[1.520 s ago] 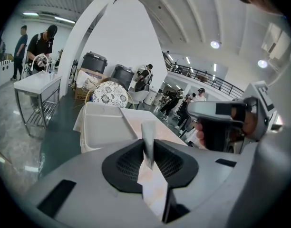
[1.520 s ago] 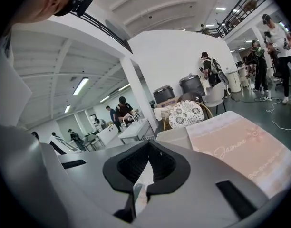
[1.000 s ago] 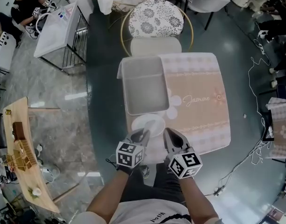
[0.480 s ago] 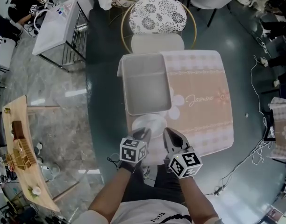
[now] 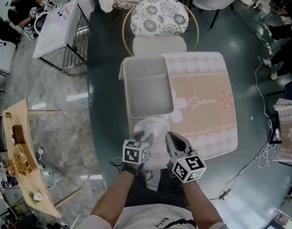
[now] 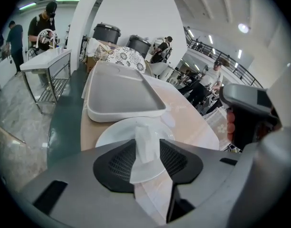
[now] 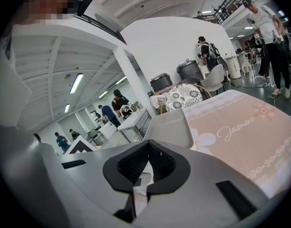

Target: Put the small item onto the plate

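A round white plate (image 5: 159, 125) lies at the table's near edge, just in front of a grey tray (image 5: 148, 87). My left gripper (image 5: 144, 136) hangs over the plate's near rim (image 6: 107, 134). A small translucent white item (image 6: 145, 139) stands between its jaws, resting on the plate. Those jaws have just been opening, and the pads (image 6: 121, 161) no longer squeeze the item. My right gripper (image 5: 171, 140) waits beside it to the right, off the plate. In the right gripper view its jaws (image 7: 148, 148) look shut with nothing held.
The empty grey tray (image 6: 121, 87) fills the table's left half. A pink placemat (image 5: 203, 99) with script lettering covers the right half. A floral-cushioned chair (image 5: 159, 18) stands at the far side. Several people stand around other tables in the room.
My left gripper has sunk closer to the plate's near rim. The right gripper has kept its place.
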{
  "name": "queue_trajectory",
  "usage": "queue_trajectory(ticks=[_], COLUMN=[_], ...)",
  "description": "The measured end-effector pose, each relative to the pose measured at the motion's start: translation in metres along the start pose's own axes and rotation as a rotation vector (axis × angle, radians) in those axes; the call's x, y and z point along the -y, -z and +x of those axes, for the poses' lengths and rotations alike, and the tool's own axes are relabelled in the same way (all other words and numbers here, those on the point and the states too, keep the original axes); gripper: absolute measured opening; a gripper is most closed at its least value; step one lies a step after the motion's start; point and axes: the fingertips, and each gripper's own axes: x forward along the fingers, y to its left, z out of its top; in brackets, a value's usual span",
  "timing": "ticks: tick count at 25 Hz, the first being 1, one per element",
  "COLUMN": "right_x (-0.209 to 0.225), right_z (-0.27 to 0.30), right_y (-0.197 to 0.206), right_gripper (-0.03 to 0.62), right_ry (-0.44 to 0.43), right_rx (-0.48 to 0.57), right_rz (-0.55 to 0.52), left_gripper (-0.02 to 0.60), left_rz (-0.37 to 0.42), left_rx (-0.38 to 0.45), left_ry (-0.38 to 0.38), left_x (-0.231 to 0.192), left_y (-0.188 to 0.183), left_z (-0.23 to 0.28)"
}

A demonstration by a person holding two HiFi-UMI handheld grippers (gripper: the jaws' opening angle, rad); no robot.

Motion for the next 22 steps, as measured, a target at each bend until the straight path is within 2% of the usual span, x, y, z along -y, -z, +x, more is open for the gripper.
queue_trajectory(ticks=[2, 8, 10, 13, 16, 22], right_x=[-0.002, -0.014, -0.020, -0.031, -0.045, -0.075], right_z=[-0.002, -0.009, -0.012, -0.019, -0.026, -0.048], right_y=[0.000, -0.009, -0.016, -0.030, -0.046, -0.072], right_gripper=[0.014, 0.014, 0.014, 0.014, 0.014, 0.014], right_ry=[-0.009, -0.029, -0.040, -0.056, -0.073, -0.091], right_rx=[-0.006, -0.021, -0.026, -0.029, -0.023, 0.003], right_rz=[0.002, -0.006, -0.021, -0.049, -0.084, -0.148], left_gripper=[0.165, 0.169, 0.133, 0.036, 0.014, 0.008], left_rz=[0.001, 0.020, 0.026, 0.056, 0.103, 0.169], left_rx=[-0.003, 0.025, 0.048, 0.103, 0.153, 0.275], left_ry=[0.003, -0.060, -0.068, -0.055, -0.026, 0.000], left_x=[0.001, -0.001, 0.004, 0.020, 0.043, 0.085], left_y=[0.000, -0.012, -0.021, -0.039, -0.057, -0.090], left_z=[-0.002, -0.028, -0.042, -0.068, -0.095, -0.157])
